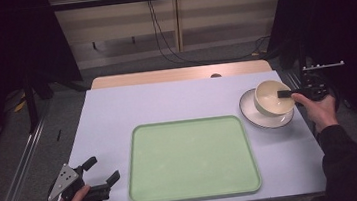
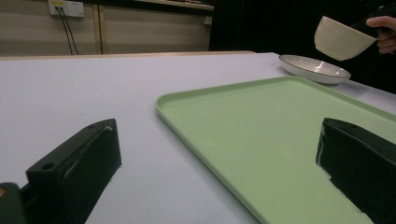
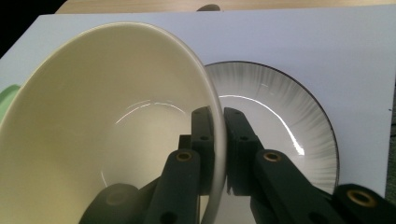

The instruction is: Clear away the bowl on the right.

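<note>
From the high view, the right gripper (image 1: 282, 94) has its jaws clenched on the rim of the cream bowl (image 1: 270, 98), which sits over the plate (image 1: 263, 116) at the table's (image 1: 176, 98) far right corner. The green tray (image 1: 192, 159) lies bare in the middle. Down at the near left, the left gripper (image 1: 104, 173) rests by the tray's edge, jaws spread, holding nothing.

Over to the left gripper view: its two black jaws stand wide apart, one over the table (image 2: 70, 93), one over the tray (image 2: 261, 126). Far off, the bowl (image 2: 341, 38) hangs clear above the plate (image 2: 314, 69), tilted, pinched from the right side.

Now the right gripper view: the right gripper (image 3: 219, 121) straddles the bowl's (image 3: 102, 121) wall, one jaw inside, one outside, pressed tight on the thin rim. The plate (image 3: 280, 102) shows just beyond and below.

The risk is plain. A one-sided pinch on a glazed rim leaves the bowl's whole weight hanging off the jaws; it looks likely to swing or slide out if the hand jerks. A drop here lands it on the plate, and both could chip. Carried low toward the tray (image 3: 8, 95), its base could also catch the raised lip.
</note>
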{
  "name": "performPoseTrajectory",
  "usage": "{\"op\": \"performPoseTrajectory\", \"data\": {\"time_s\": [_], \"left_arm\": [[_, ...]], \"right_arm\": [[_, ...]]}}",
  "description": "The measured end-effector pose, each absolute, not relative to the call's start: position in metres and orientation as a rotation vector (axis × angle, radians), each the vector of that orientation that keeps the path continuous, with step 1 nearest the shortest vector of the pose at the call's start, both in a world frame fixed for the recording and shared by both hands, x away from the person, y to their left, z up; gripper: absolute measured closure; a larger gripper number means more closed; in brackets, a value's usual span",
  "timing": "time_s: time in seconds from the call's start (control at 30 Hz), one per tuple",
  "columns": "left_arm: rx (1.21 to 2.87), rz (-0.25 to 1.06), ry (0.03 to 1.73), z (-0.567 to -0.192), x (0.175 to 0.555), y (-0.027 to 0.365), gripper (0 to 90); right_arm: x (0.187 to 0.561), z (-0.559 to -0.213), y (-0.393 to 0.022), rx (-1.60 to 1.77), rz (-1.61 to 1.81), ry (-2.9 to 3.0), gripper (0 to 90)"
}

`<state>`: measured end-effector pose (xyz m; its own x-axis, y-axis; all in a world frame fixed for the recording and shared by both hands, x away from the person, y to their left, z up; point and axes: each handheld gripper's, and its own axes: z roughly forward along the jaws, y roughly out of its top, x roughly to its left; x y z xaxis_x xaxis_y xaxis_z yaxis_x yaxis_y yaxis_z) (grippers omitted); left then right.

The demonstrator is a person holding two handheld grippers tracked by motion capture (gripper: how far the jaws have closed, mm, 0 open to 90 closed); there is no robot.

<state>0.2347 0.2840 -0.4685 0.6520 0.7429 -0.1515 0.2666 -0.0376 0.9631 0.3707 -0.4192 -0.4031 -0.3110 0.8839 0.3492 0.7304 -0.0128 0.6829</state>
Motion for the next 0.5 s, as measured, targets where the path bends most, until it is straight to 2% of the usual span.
{"op": "performPoseTrajectory", "data": {"time_s": [0.5], "left_arm": [[1.611,0.47,0.847,-0.468,0.235,0.284,0.0]], "right_arm": [[0.362,-0.385,-0.408,1.632,1.292,2.117,84.3]]}}
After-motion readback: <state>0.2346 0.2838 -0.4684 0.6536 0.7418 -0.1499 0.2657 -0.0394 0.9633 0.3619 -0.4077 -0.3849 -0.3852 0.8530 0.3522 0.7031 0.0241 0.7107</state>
